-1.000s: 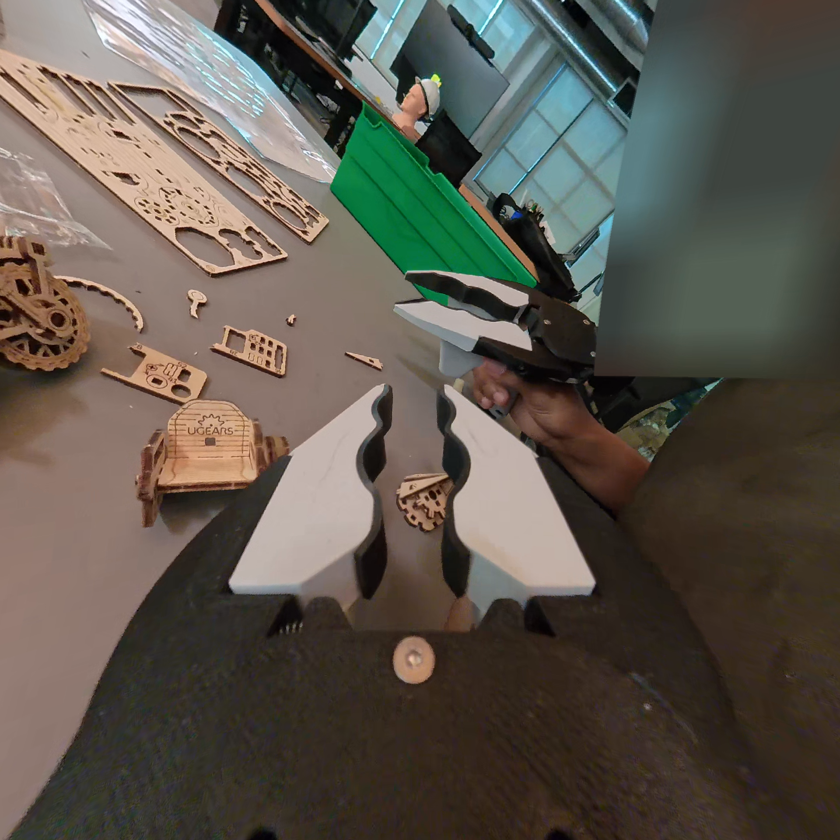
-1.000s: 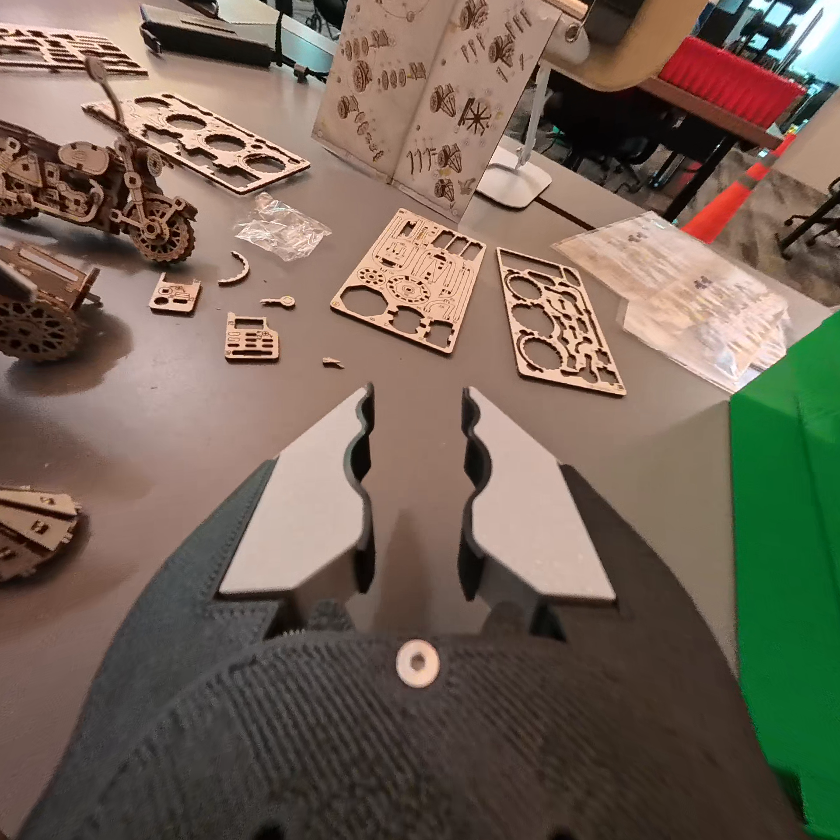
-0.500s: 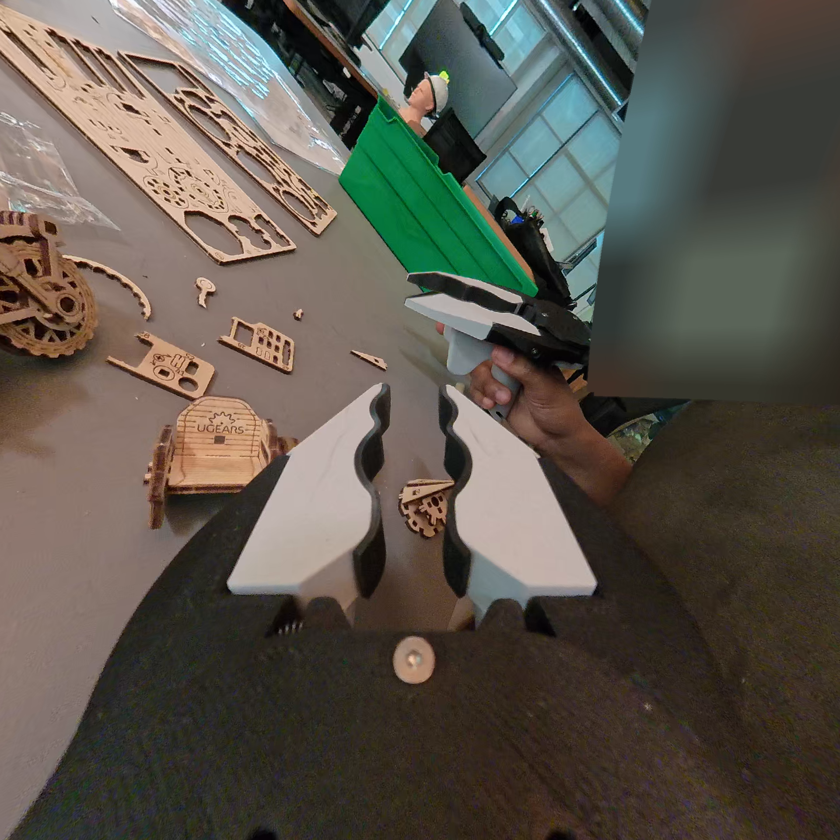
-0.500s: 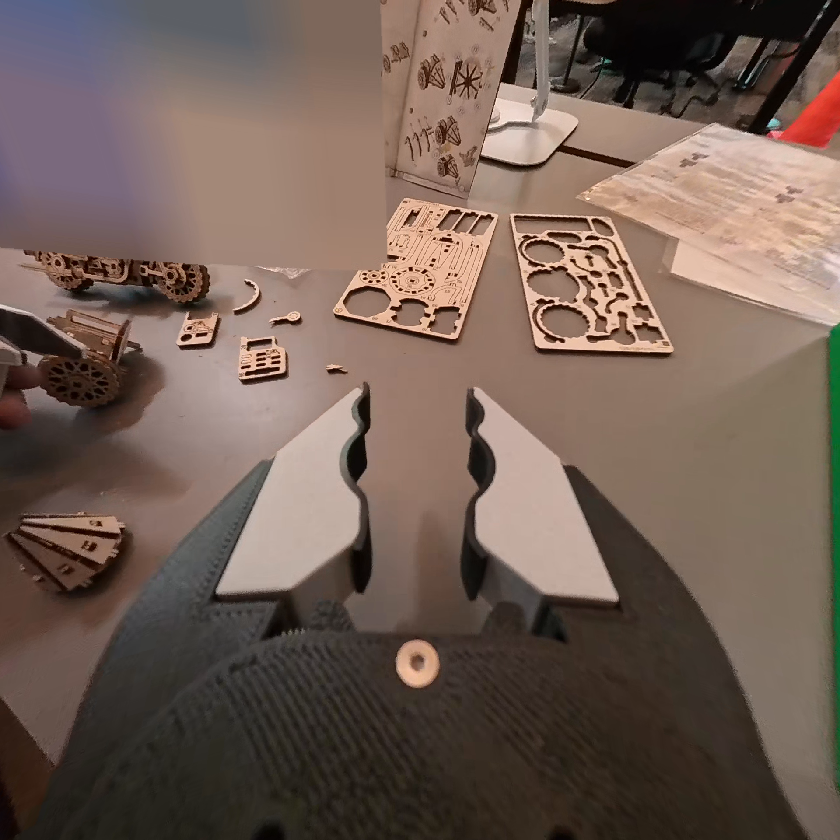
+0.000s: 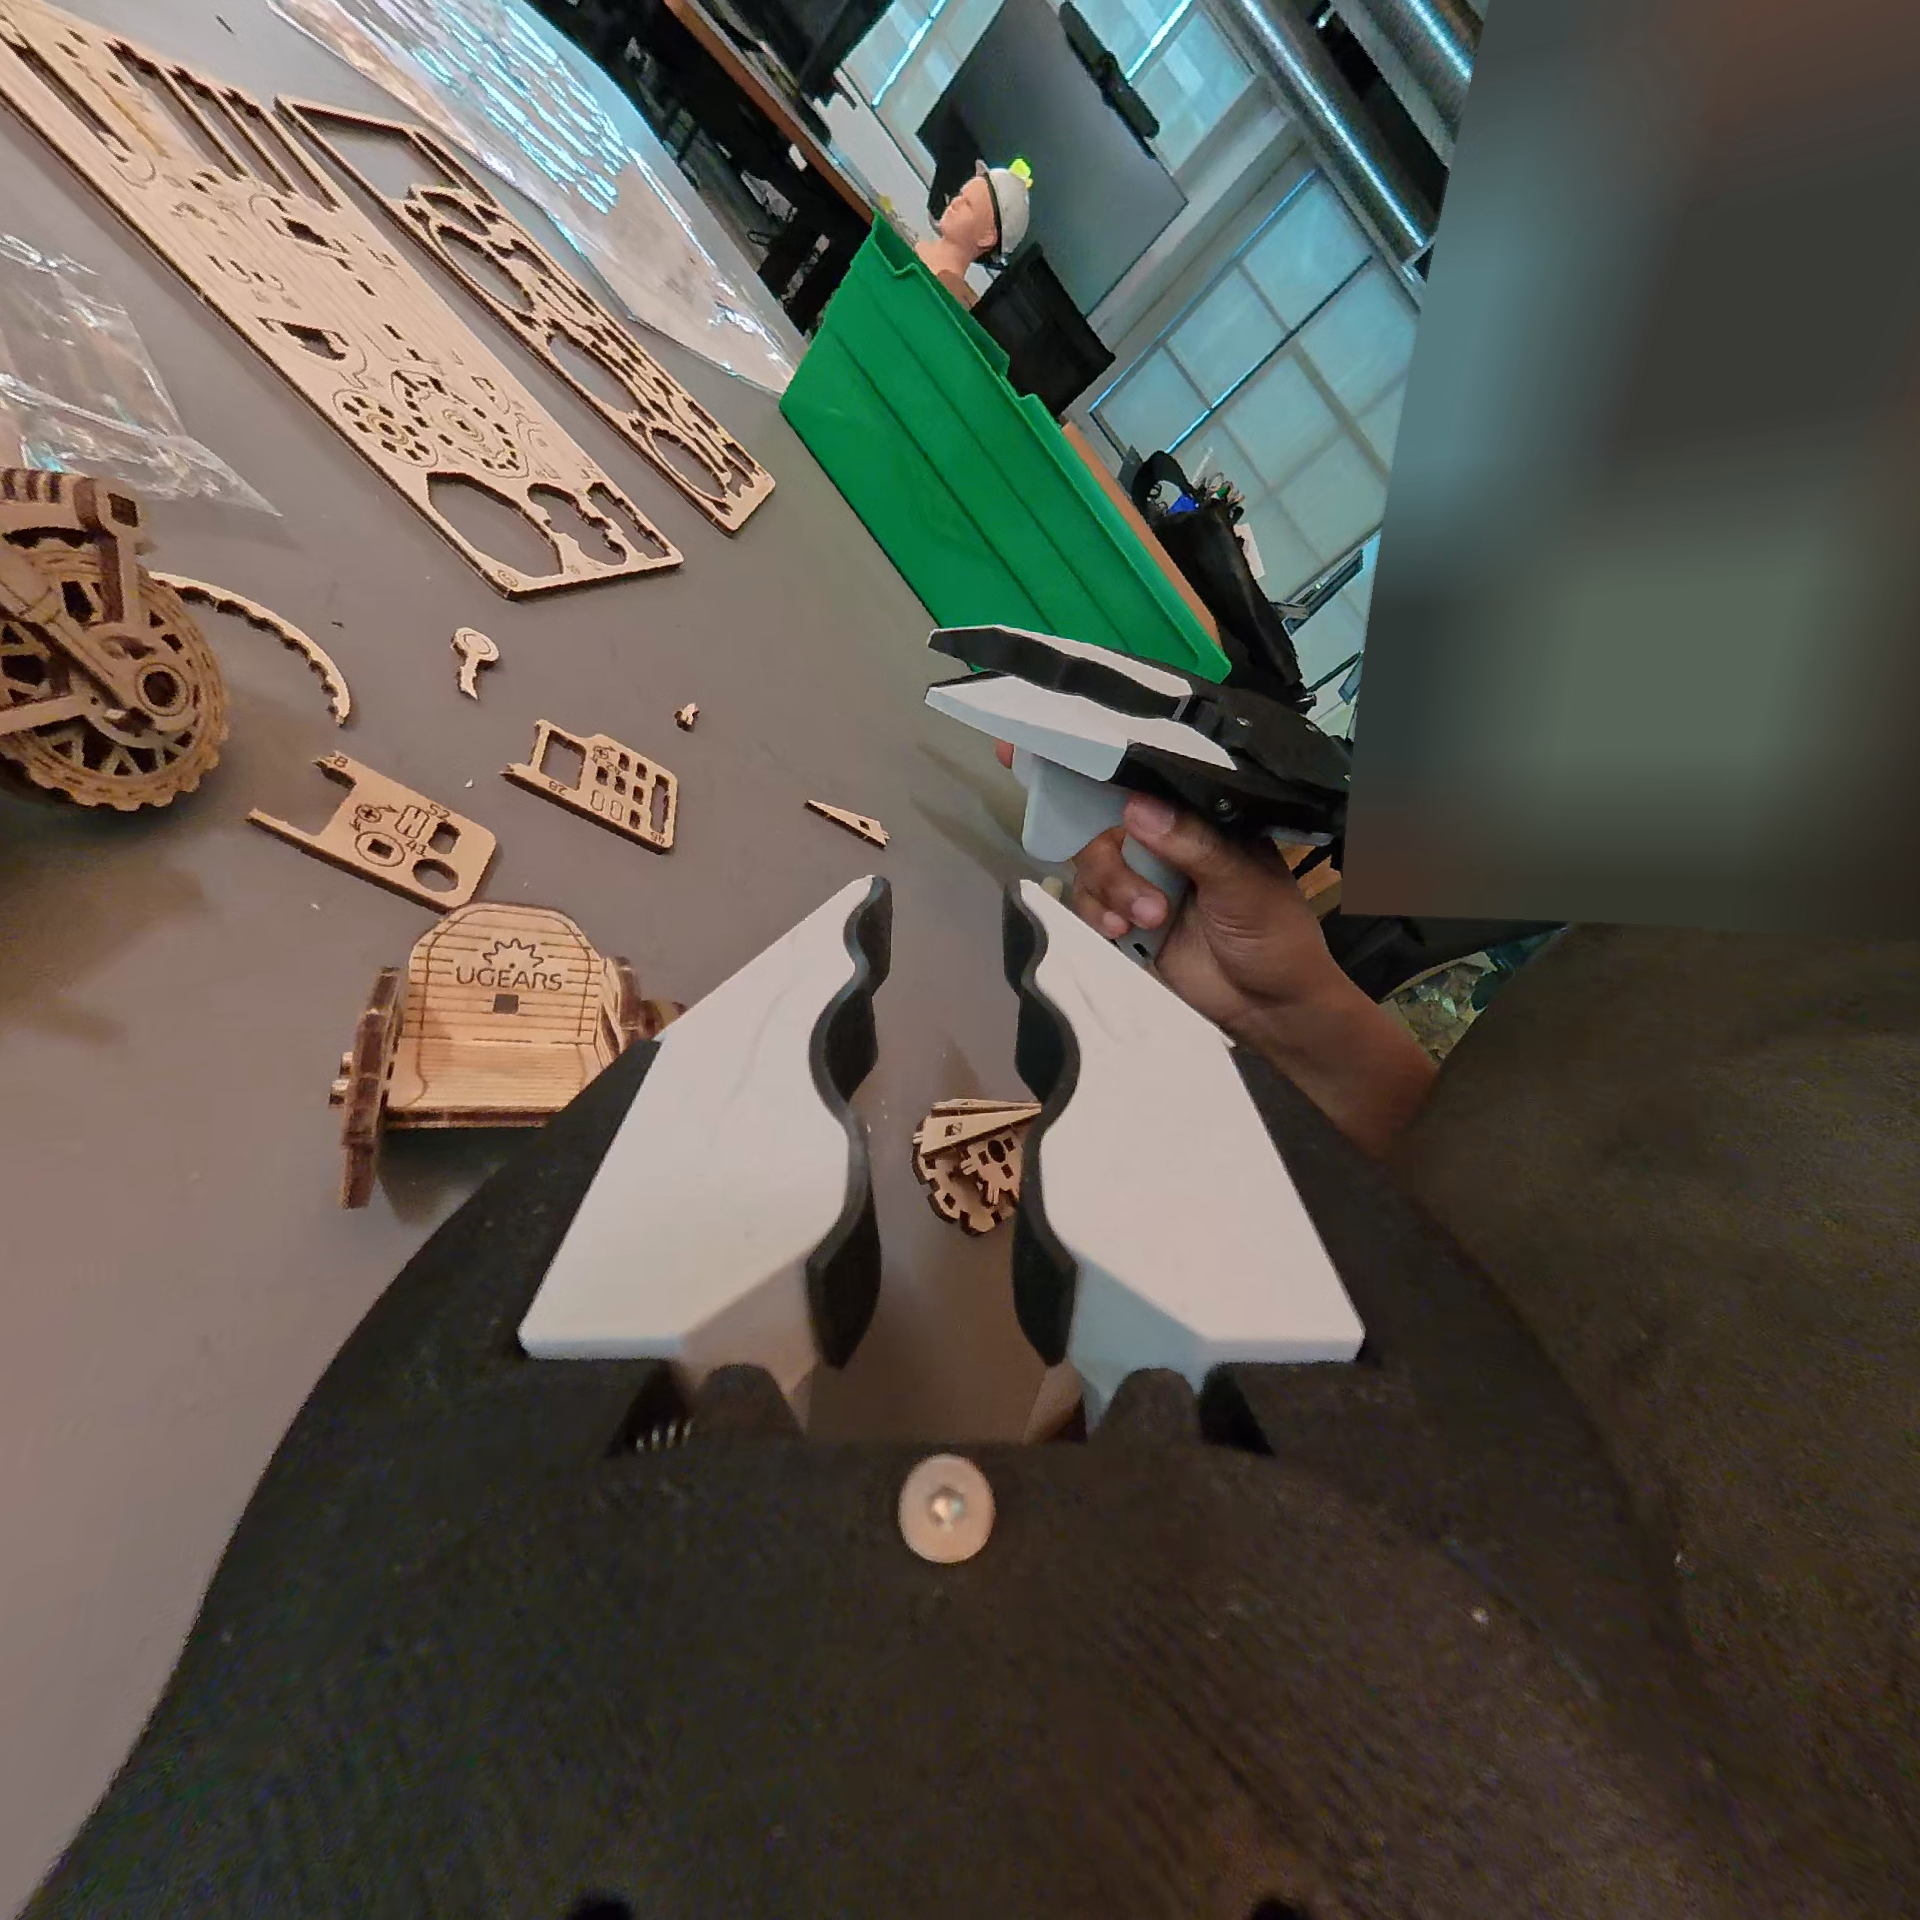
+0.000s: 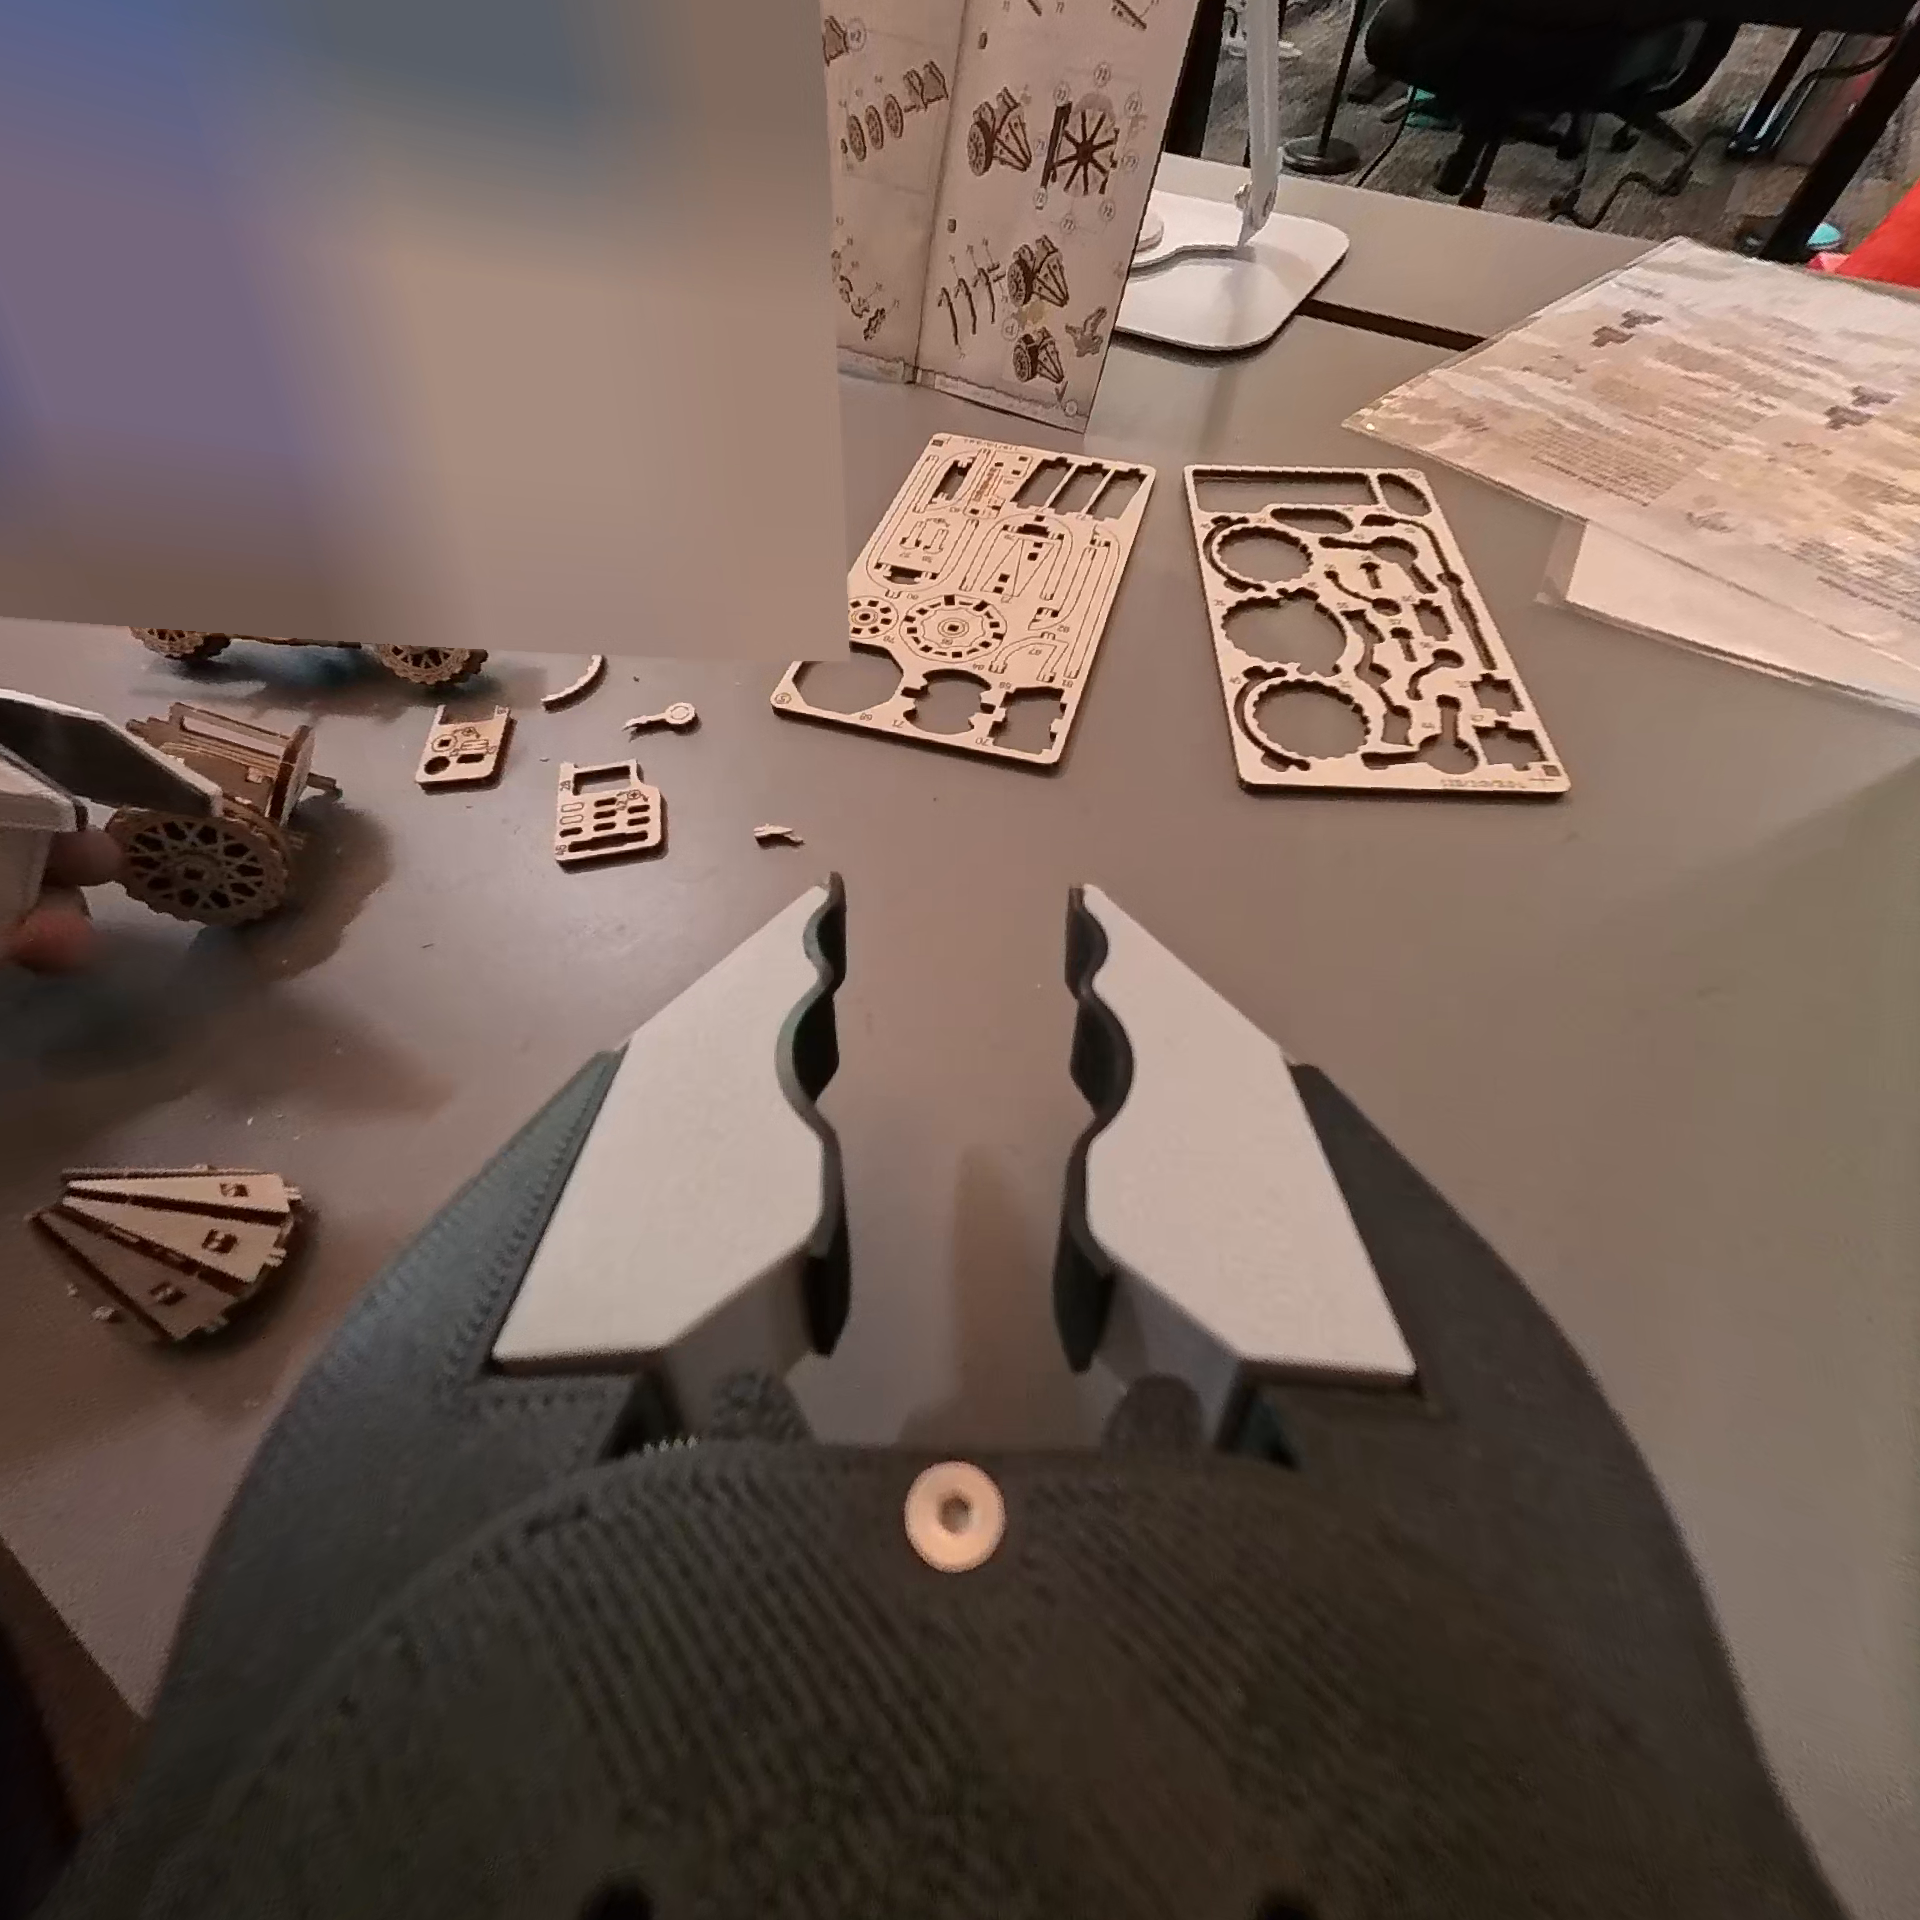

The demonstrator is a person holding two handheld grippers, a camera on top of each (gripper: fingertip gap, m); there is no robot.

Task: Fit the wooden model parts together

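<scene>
Left gripper (image 5: pixel 945 914): we see its two grey fingers spread with a clear gap and nothing between them, hovering above the grey table (image 5: pixel 156 1299).
Right gripper (image 6: pixel 956 904): parted as well and empty; in the left wrist view we see it (image 5: pixel 940 675) held off the table by a hand (image 5: pixel 1216 914), its fingers there looking close together.
Fan-shaped part (image 6: pixel 171 1252): a small stack of wooden wedges lying flat, left of the right gripper; from the left camera we see it (image 5: pixel 971 1153) through the gap between the fingers.
Wooden cart (image 5: pixel 488 1029): a half-built body with a wheel, resting just left of the left gripper.
Loose pieces: two flat slotted plates (image 6: pixel 608 810) (image 6: pixel 464 743) lie near each other (a few small bits sit around them).
Cut-out sheets (image 6: pixel 977 603) (image 6: pixel 1371 634): side by side, flat, farther back.
Green bin (image 5: pixel 966 457): at the table's far edge.
</scene>
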